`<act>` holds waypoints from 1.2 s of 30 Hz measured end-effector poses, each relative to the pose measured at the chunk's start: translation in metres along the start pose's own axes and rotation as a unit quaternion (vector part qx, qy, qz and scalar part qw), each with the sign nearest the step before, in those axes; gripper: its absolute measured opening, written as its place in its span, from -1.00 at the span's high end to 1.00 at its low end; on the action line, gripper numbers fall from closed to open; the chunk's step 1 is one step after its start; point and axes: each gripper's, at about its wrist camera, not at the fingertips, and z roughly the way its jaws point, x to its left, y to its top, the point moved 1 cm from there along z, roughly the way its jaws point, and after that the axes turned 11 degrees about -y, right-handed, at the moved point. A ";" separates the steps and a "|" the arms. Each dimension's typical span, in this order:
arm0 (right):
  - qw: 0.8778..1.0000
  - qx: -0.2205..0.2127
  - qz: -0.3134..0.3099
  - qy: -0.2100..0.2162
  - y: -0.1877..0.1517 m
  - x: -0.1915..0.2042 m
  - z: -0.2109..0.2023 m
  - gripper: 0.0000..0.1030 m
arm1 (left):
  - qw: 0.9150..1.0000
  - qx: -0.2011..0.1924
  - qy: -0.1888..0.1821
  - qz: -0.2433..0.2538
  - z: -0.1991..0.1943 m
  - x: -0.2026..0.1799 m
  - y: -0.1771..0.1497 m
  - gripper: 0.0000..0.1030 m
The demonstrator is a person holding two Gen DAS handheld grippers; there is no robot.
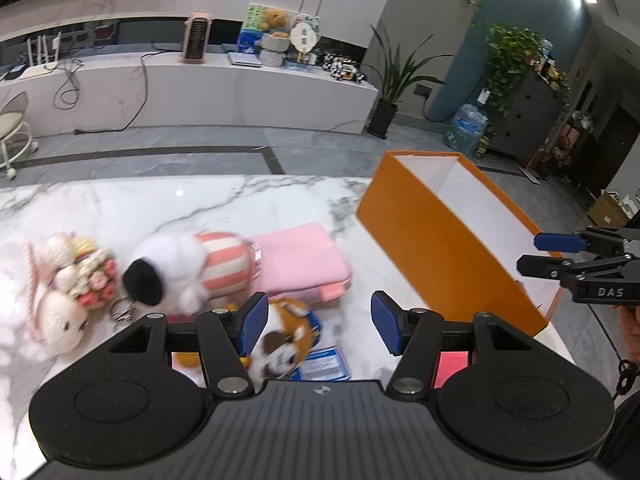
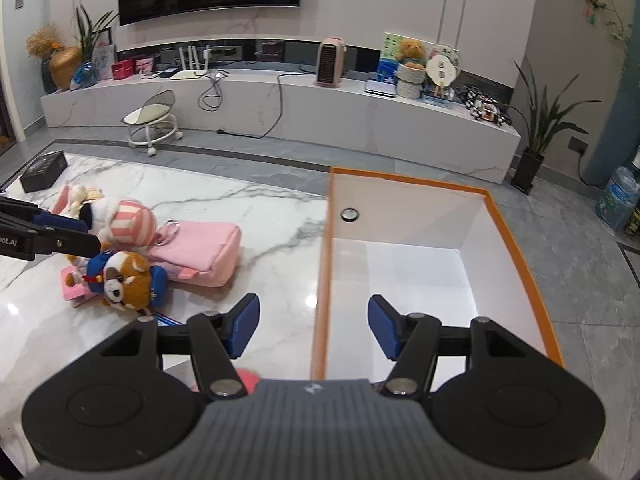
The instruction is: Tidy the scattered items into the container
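An orange box [image 1: 432,256] with a white inside stands open on the marble table, at the right. To its left lie a pink pouch [image 1: 300,264], a white dog plush in a striped hat [image 1: 188,268], a bunny and flower plush [image 1: 68,292] and a brown bear plush in blue [image 1: 280,344]. My left gripper [image 1: 320,324] is open just above the brown bear, gripping nothing. My right gripper [image 2: 314,326] is open and empty over the left wall of the orange box [image 2: 516,240]. The box holds no items; a round metal clasp [image 2: 350,214] sits on its far wall.
A blue card [image 1: 324,364] lies under the bear, and a pink flat thing [image 1: 452,364] shows below my left gripper. A black box [image 2: 44,170] sits at the table's far left corner. Beyond the table are grey floor, a wheeled stool [image 2: 152,124] and a long white bench.
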 end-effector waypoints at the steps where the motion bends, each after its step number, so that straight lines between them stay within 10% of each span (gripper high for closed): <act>1: 1.000 -0.001 -0.003 0.004 -0.001 0.003 -0.001 -0.23 | 1.000 0.002 0.003 -0.003 -0.002 0.003 -0.002 -0.30; 36: 0.983 0.048 -0.161 0.069 -0.039 0.095 0.018 -0.32 | 0.993 0.076 0.094 0.006 -0.003 0.079 -0.042 -0.53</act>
